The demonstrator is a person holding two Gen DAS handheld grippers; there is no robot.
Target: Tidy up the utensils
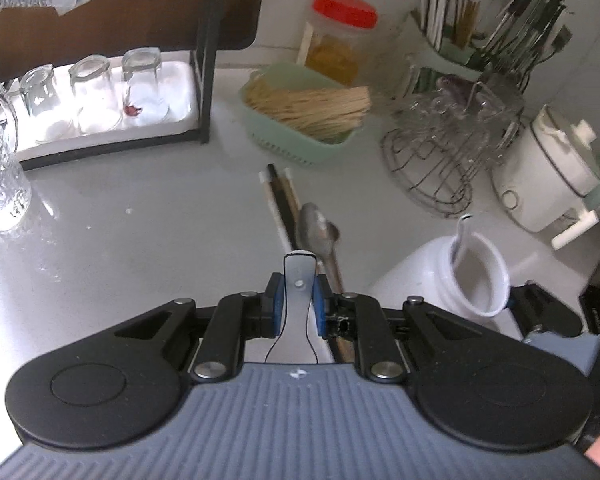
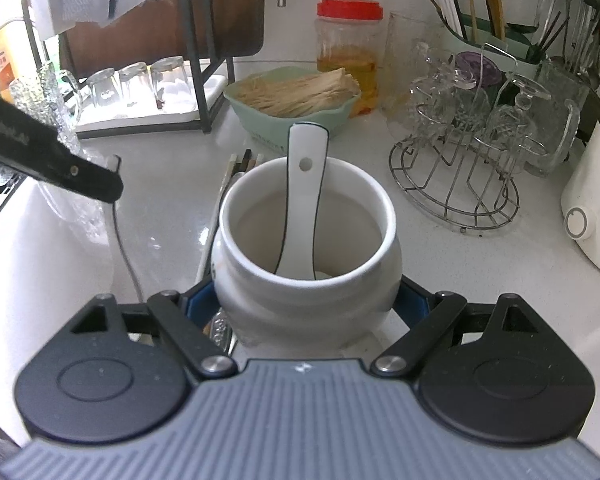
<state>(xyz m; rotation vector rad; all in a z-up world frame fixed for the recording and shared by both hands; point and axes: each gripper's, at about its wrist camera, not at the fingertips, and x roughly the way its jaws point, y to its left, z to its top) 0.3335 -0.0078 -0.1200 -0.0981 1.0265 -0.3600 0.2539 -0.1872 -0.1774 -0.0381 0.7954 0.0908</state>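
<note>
Two hand-held grippers | left [image 1: 299,304] clamps spoon handle [image 1: 299,276] | right [image 2: 306,304] grips jar [image 2: 306,280] (no readable label)

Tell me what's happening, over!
Left gripper jaws shut on ceramic spoon. Right gripper holds white jar, one spoon inside. Chopsticks, metal spoon on counter.

Left gripper [image 1: 299,304]: grey-blue ribbed housing across bottom of frame, small white logo mark at top centre. Two black round-ended side plates, each with embossed circle. Black linkage bars, silver screws at pivots. Blue pads [image 1: 277,306] on finger insides. Skin patch at lower right corner.

Right gripper [image 2: 306,304]: same grey-blue ribbed housing, white logo, black plates with circles, triangular cut-outs, silver screws, blue pads [image 2: 200,300].
</note>
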